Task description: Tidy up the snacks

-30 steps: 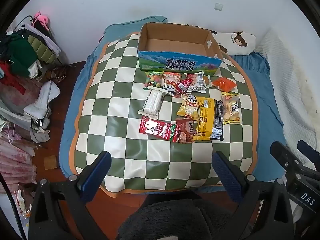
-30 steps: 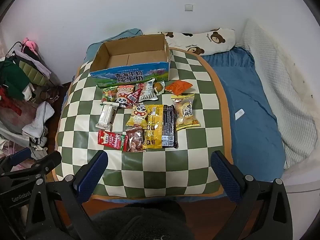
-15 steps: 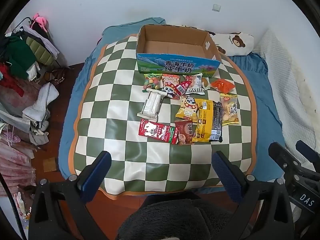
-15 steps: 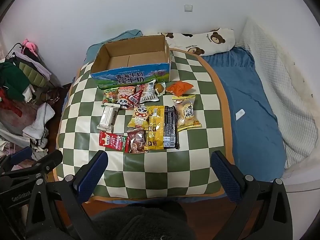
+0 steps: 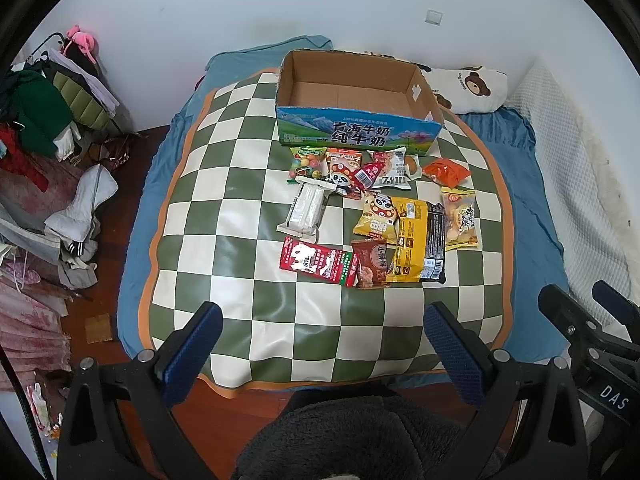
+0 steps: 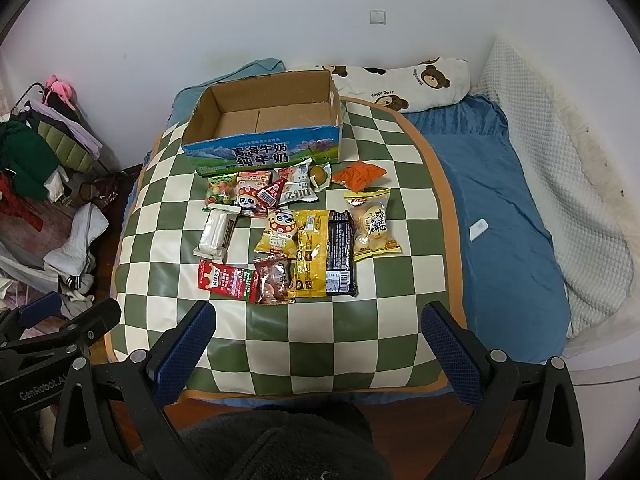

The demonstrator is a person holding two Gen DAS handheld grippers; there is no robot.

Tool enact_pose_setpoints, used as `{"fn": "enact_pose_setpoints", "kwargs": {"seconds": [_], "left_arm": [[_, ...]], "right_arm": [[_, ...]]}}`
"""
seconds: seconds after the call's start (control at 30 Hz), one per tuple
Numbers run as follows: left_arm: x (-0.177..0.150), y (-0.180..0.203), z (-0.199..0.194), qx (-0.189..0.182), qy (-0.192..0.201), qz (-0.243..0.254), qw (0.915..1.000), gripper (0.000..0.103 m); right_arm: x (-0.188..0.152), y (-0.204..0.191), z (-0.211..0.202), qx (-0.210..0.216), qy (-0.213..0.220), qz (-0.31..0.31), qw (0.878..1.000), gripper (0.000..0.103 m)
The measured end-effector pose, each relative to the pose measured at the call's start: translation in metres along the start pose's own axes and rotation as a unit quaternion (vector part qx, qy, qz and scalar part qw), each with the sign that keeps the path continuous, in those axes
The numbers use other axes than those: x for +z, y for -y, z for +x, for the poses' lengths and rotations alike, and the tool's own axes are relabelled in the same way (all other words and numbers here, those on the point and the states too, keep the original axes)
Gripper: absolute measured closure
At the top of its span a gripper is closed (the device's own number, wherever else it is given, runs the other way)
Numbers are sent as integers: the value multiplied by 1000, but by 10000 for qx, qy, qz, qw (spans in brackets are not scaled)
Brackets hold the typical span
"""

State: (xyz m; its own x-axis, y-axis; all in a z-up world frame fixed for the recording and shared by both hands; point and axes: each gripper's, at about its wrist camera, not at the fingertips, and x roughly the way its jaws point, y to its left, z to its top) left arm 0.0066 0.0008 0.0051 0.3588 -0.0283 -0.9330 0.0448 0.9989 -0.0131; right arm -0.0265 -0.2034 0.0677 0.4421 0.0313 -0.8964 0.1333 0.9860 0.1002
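While both grippers hang over the near edge of the bed, a pile of snacks lies on the green and white checked mat [image 5: 224, 208]. The left gripper [image 5: 320, 344] has its two blue fingers [image 5: 196, 344] wide apart and holds nothing. The right gripper [image 6: 320, 344] is wide apart too, and it holds nothing.

At the far end of the mat sits a cardboard box [image 5: 356, 136] with a blue front and an open top. I can see only its brown bottom inside. The snacks lie just in front of the box, well apart from both grippers.

Nearest the box is a row: a green candy bag [image 5: 306, 160], a red panda bag [image 5: 348, 172], a white bag [image 5: 394, 170] and an orange bag [image 5: 446, 172]. A little round brown snack [image 6: 319, 175] sits beside the white bag. A white packet [image 5: 306, 210] lies to the left, partly on the candy bag. A yellow panda bag [image 5: 378, 218] touches a long yellow packet [image 5: 408, 240], and a black packet [image 5: 435, 244] lies right beside that one. A clear bag of little cakes [image 5: 460, 220] lies at the right end. Closest to the grippers are a flat red packet [image 5: 316, 260] and a brown bag [image 5: 372, 264], touching each other.

A bear pillow [image 6: 408, 80] lies behind the box, on the blue sheet [image 6: 488, 208]. Clothes [image 5: 44, 120] are piled up on the left side of the room.
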Motion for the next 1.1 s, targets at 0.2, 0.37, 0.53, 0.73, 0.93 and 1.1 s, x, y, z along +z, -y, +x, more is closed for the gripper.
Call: {"fn": "enact_pose_setpoints", "kwargs": {"seconds": [0.2, 0.37, 0.53, 0.73, 0.93, 1.1], "left_arm": [[0, 0, 0, 0, 4, -12, 10000, 0], [0, 0, 0, -4, 13, -11, 10000, 0], [0, 0, -1, -2, 22, -8, 10000, 0], [1, -2, -1, -20, 28, -17, 10000, 0], [2, -4, -3, -39, 16, -21, 10000, 0], [1, -3, -3, -36, 25, -17, 10000, 0]], "right_arm": [[-1, -2, -4, 0, 19, -5, 10000, 0], [-1, -3, -6, -23, 60, -38, 10000, 0], [0, -3, -9, -34, 69, -61, 10000, 0], [1, -4, -15, -34, 106, -66, 9999, 0], [0, -1, -13, -44, 124, -79, 9999, 0], [0, -1, -13, -41, 123, -83, 9999, 0]]}}
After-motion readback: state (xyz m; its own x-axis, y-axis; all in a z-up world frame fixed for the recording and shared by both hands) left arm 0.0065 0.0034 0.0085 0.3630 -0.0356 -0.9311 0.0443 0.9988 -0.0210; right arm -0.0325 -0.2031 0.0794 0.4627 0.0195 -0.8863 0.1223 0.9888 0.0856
